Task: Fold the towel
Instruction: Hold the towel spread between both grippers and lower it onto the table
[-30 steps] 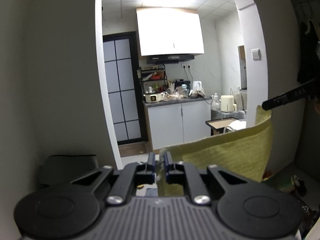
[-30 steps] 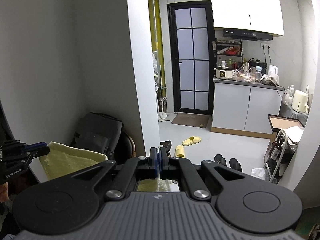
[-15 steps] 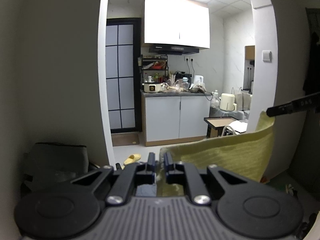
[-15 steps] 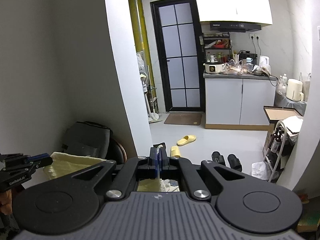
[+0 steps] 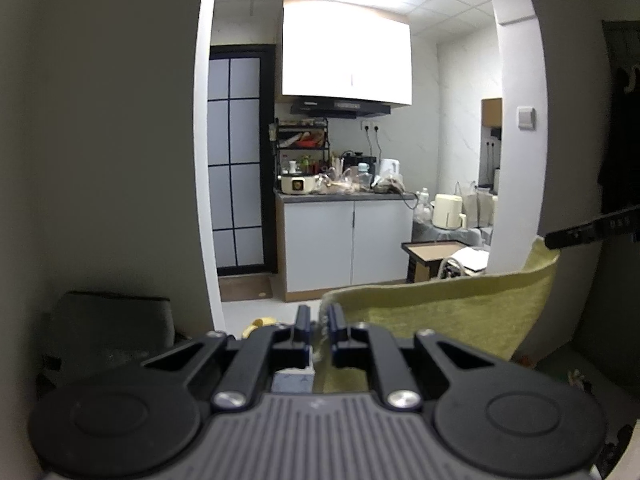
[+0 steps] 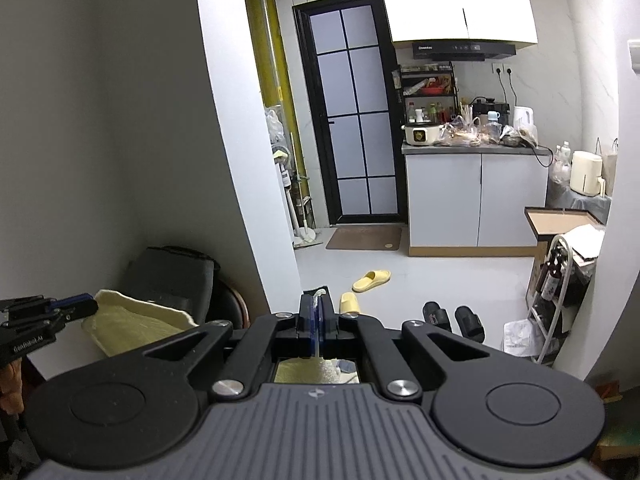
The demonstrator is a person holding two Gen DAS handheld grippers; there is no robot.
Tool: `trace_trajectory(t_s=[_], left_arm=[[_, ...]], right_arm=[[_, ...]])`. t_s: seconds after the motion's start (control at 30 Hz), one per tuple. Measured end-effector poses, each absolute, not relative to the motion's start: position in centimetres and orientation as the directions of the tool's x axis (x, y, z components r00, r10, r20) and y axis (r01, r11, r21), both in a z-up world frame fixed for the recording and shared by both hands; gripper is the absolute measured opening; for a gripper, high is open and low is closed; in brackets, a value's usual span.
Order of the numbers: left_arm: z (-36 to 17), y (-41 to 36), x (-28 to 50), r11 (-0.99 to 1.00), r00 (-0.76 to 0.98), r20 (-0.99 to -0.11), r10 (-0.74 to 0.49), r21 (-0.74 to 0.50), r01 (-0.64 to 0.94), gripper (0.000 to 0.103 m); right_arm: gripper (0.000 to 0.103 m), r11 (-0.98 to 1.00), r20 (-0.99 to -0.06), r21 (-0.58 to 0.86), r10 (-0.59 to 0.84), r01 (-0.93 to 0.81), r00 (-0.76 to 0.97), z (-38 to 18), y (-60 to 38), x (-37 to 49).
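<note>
Both wrist views have levelled while the left gripper (image 5: 319, 322) and right gripper (image 6: 316, 312) each pinch a corner of the yellow-green towel (image 5: 452, 312); keep it taut, corners level, before folding.

Both cameras now sit lower and more level than a second earlier: the yellow slippers (image 6: 370, 280) enter fuller view, and the towel (image 5: 448, 312) spans less steeply.

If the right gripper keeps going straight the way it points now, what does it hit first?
Nothing close. The right gripper, jaws shut on the towel edge, points over open floor toward the yellow slippers and the kitchen doormat. Depth is unclear, so the way only looks free.
</note>
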State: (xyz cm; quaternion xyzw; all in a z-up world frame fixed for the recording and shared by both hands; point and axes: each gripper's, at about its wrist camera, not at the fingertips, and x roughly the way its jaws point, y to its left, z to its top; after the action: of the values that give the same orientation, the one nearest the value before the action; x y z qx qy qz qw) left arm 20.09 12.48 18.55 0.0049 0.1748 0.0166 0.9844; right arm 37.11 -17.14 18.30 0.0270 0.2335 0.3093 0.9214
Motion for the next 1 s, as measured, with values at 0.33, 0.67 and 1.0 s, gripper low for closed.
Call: trace_trajectory(t_s=[0.33, 0.67, 1.0], left_arm=[[14.4, 11.5, 15.1, 1.0, 0.921, -0.388, -0.029, -0.01, 0.027, 0.009], [8.8, 9.4, 11.1, 0.995, 0.887, -0.452, -0.096, -0.034, 0.09, 0.009], [4.6, 7.9, 8.6, 0.992, 0.861, -0.494, -0.124, -0.046, 0.116, 0.009]], right_arm=[[0.002, 0.784, -0.432, 0.26, 0.616, -0.564, 0.658, 11.8, -19.3, 31.4], [0.002, 0.786, -0.458, 0.316, 0.617, -0.531, 0.64, 5.0, -22.4, 26.9], [0.002, 0.794, -0.464, 0.378, 0.608, -0.477, 0.644, 0.4, -24.7, 23.5]])
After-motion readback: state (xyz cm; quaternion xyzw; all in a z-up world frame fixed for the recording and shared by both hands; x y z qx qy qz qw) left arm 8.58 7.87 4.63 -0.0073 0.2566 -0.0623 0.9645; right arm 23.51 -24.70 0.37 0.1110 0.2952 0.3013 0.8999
